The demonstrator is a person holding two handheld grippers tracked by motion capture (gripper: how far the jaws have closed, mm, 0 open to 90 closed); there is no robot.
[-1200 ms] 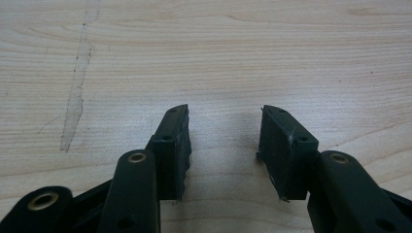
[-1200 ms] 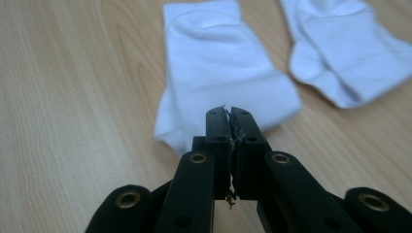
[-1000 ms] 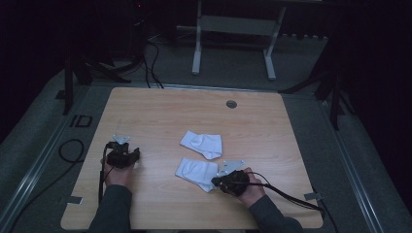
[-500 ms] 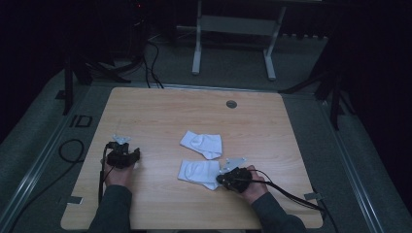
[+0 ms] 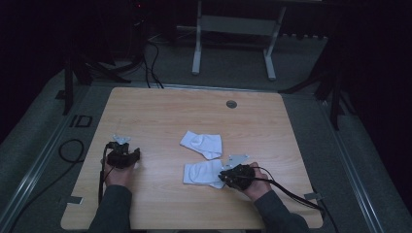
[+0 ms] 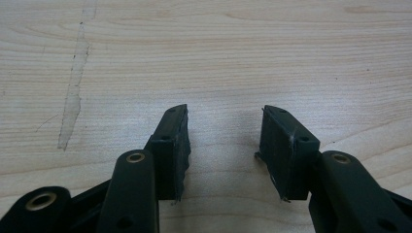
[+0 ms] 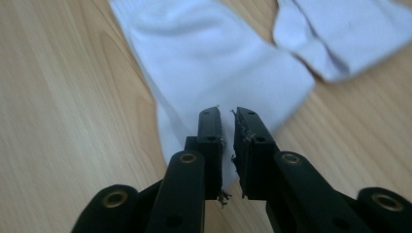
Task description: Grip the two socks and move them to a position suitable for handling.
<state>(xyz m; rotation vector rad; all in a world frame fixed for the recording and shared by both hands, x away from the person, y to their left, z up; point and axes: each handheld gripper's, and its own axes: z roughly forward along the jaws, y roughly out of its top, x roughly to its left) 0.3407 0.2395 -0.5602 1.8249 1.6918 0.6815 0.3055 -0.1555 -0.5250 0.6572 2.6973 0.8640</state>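
1. I take the near sock (image 5: 203, 173) as my landmark: it lies flat on the worktop (image 5: 160, 116), and the far sock (image 5: 202, 144) lies just beyond it, close by but apart.
2. My right tongs (image 5: 227, 177) sit at the near sock's right-hand end; in the right gripper view their tips (image 7: 227, 119) hang over its edge (image 7: 214, 68).
3. Their jaws have just been opening and stand a narrow slit apart. I see no cloth pinched between the pads, so I judge them free of the sock.
4. The sock's long axis runs away from the right tongs towards the left tongs (image 5: 130, 156).
5. My left tongs stand well clear of that sock, half open over bare wood (image 6: 224, 136), holding nothing. The right hand is plainly nearer.
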